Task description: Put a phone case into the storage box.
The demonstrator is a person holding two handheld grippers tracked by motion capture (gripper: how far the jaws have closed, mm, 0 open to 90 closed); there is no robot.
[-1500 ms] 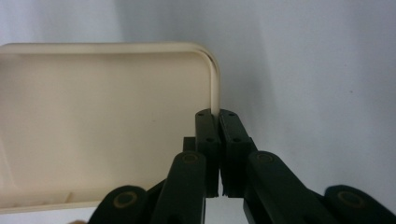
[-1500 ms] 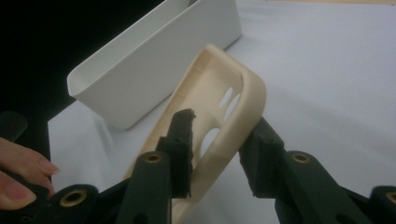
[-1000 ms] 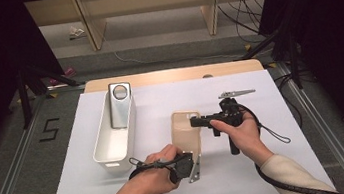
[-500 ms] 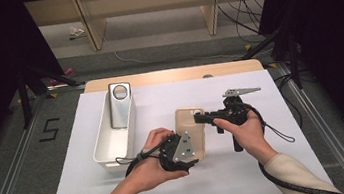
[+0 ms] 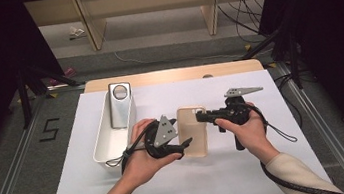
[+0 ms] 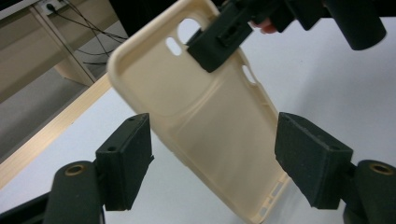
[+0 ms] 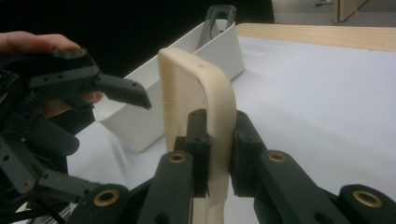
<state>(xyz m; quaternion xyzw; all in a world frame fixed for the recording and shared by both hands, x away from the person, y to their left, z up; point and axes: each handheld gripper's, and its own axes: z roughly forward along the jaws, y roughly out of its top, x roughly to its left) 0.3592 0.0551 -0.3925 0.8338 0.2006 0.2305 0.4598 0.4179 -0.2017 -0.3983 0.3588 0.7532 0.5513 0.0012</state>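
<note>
Letting go with your left gripper [image 5: 182,142], jaws just spread off the case [image 5: 193,130]; right gripper [image 5: 202,118] pinches it alone, so the handover's done.

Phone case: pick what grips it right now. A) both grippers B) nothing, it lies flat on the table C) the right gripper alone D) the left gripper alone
C: the right gripper pinches the phone case by its edge, while the left gripper has just been opening and its jaws stand clear on either side.

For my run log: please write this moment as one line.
right tongs: shut on phone case | left tongs: just opened, astride case, not touching | white bin: left
</note>
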